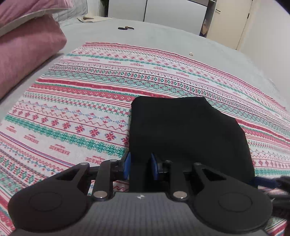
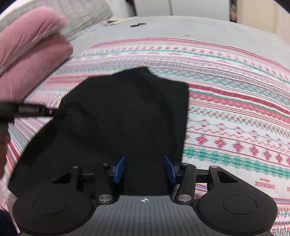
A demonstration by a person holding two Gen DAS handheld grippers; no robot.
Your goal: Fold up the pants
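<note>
The black pants (image 1: 186, 130) lie folded into a compact bundle on a patterned red, green and white cloth (image 1: 81, 101) on the bed. My left gripper (image 1: 140, 168) stands at the bundle's near left edge, its blue pads (image 1: 127, 166) apart with black fabric between them. In the right wrist view the pants (image 2: 116, 116) fill the middle. My right gripper (image 2: 145, 169) is open, its blue pads (image 2: 119, 169) wide apart over the near edge of the fabric. The left gripper's side (image 2: 29, 110) shows at the left, touching the bundle.
Pink pillows (image 1: 27, 54) lie at the left on the grey bedsheet (image 1: 163, 34). A small dark object (image 1: 125, 28) and a small pale scrap (image 1: 191, 53) lie on the sheet beyond the cloth. White cupboards (image 1: 172, 12) stand behind the bed.
</note>
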